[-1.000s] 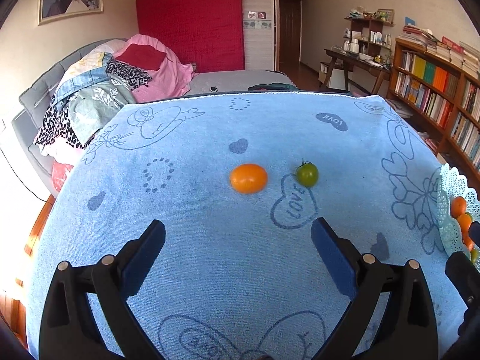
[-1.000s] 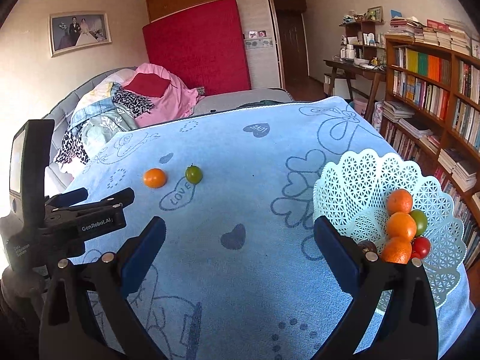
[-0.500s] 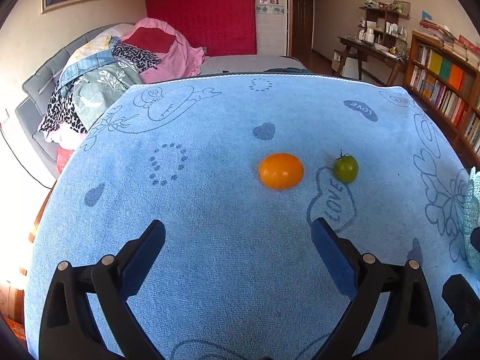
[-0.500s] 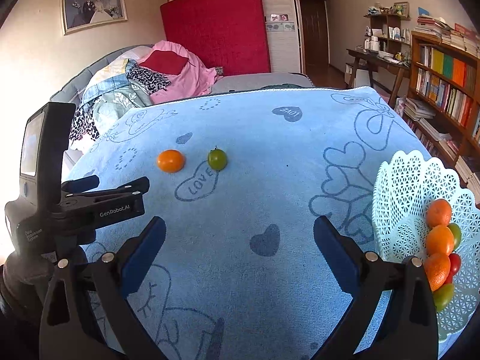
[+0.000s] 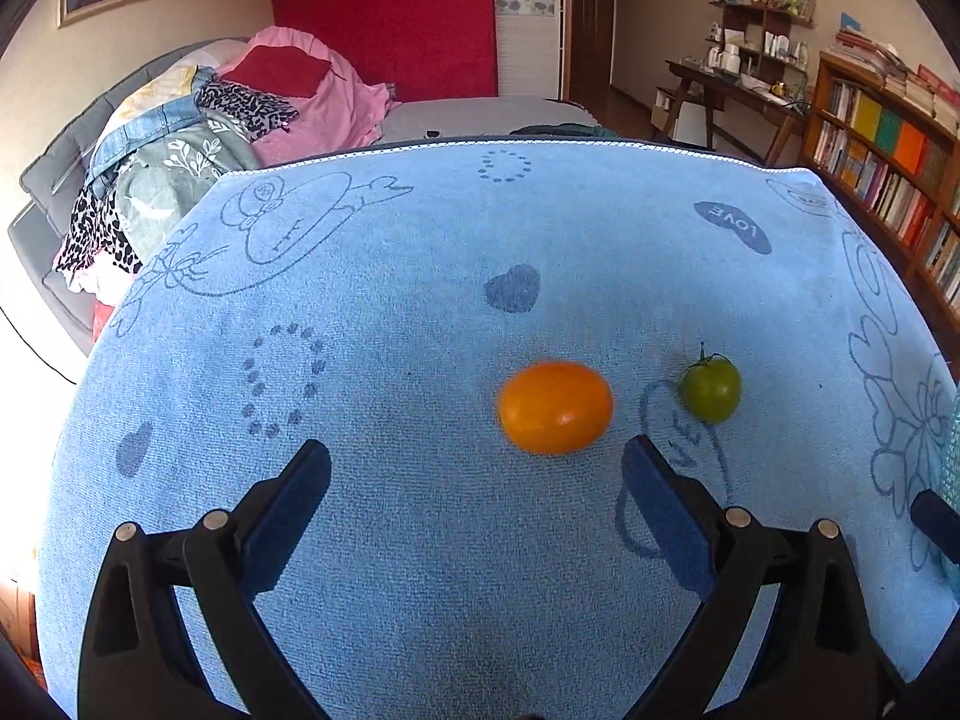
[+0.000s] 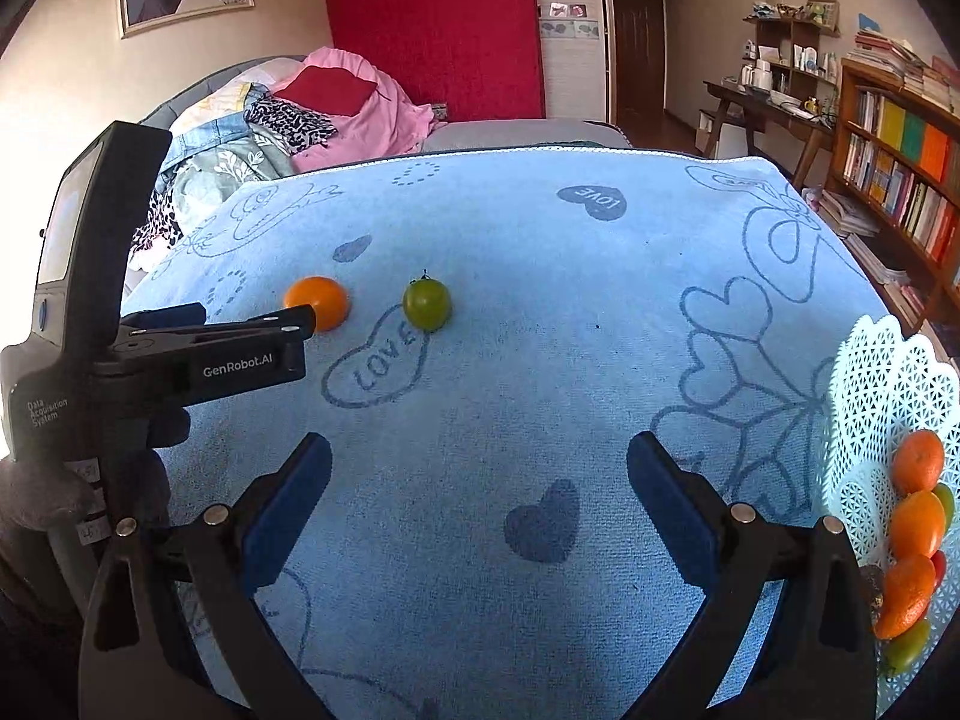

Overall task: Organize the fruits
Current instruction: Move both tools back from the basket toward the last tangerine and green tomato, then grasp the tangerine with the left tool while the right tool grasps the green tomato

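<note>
Left gripper (image 5: 477, 480), jaws wide and empty, has advanced; orange fruit (image 5: 555, 407) now at its 1 o'clock, pickup imminent.

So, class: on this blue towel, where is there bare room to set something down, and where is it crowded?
Bare patches: the far stretch of the blue towel beyond both fruits, and the middle between the green tomato and the white basket. Crowded: around the orange fruit, where the left gripper hovers with open jaws, and inside the basket.
</note>
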`<action>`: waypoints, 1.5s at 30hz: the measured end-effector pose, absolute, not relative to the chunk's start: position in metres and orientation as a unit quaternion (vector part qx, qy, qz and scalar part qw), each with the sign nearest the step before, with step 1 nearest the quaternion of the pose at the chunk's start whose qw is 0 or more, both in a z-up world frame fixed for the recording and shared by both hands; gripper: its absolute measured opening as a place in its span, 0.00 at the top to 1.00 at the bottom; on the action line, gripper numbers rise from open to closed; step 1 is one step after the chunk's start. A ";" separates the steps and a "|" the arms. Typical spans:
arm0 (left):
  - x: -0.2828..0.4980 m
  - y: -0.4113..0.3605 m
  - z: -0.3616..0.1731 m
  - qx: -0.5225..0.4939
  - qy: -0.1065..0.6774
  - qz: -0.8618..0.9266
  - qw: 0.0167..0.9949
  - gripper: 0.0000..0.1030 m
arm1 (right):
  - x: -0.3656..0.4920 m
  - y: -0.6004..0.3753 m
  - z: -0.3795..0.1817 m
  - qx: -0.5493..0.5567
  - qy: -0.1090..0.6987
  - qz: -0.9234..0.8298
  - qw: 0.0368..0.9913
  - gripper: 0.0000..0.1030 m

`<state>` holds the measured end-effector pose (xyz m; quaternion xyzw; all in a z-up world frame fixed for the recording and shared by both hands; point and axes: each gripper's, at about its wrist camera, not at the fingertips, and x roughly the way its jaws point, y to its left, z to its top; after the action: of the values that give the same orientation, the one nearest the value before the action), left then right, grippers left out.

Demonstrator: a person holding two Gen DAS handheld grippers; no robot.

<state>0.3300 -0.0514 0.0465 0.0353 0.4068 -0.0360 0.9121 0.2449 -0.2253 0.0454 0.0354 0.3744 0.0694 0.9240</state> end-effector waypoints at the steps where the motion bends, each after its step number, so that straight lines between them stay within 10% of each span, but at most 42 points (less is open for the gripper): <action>1: 0.333 -0.052 0.046 0.035 0.406 -0.037 0.912 0.06 | 0.248 -0.226 0.044 0.037 0.377 0.068 0.923 0.03; 12: 0.354 -0.058 0.034 0.025 0.424 -0.055 0.904 0.08 | 0.262 -0.222 0.034 0.032 0.392 0.070 0.917 0.03; 25: 0.348 -0.069 0.030 0.044 0.410 -0.106 0.905 0.56 | 0.281 -0.212 0.028 0.023 0.396 0.076 0.915 0.03; 45: 0.340 -0.036 0.039 0.001 0.399 -0.062 0.915 0.56 | 0.335 -0.202 0.026 0.023 0.404 0.081 0.911 0.29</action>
<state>0.3404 -0.0360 0.0388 0.0011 0.3993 -0.0625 0.9147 0.3350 -0.2016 0.0259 0.0228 0.4038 0.0815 0.9110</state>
